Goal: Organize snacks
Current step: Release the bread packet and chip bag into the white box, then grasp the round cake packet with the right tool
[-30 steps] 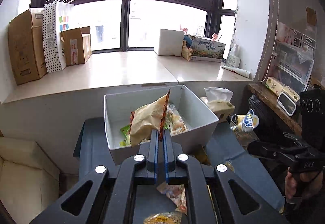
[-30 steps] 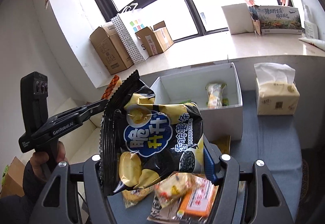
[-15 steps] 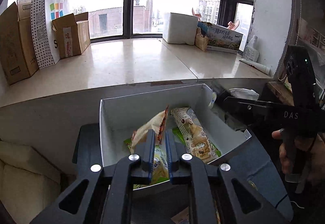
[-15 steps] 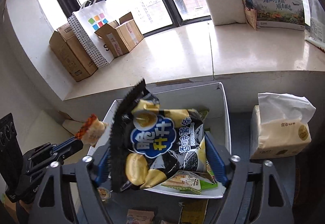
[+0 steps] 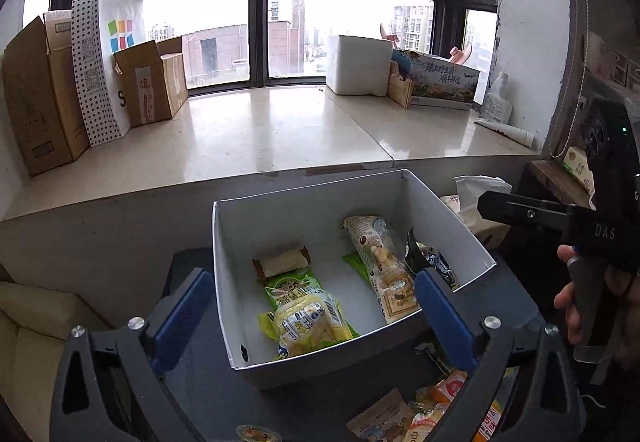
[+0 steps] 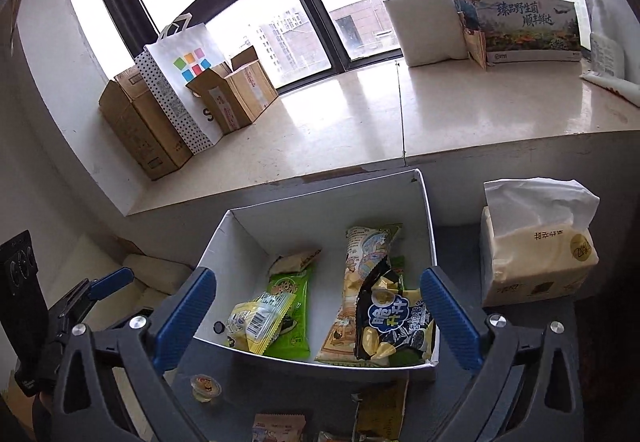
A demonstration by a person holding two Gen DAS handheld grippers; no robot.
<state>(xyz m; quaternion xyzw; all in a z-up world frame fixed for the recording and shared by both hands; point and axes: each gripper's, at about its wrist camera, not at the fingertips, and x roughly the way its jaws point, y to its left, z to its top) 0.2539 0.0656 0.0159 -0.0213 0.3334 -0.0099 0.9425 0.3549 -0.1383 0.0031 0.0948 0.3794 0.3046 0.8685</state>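
Observation:
A white box (image 5: 312,209) (image 6: 429,226) stands on the dark table and holds several snack packs. In it lie a black and yellow potato stick bag (image 6: 394,322) (image 5: 434,262), a tan long pack (image 5: 380,262) (image 6: 356,282), a small beige pack (image 5: 282,262) (image 6: 296,260), a green pack (image 6: 290,302) and a yellow pack (image 5: 308,326) (image 6: 256,322). My left gripper (image 5: 312,314) is open and empty above the box's near edge. My right gripper (image 6: 316,318) is open and empty over the box.
Loose snacks lie on the table in front of the box (image 5: 424,414) (image 6: 380,410), with a small jelly cup (image 6: 206,386). A tissue pack (image 6: 536,254) stands right of the box. Cardboard boxes (image 5: 40,93) and a paper bag (image 5: 106,61) stand on the windowsill.
Both grippers have opened. The beige pack left my left gripper and the black and yellow bag left my right gripper; both now lie in the white box.

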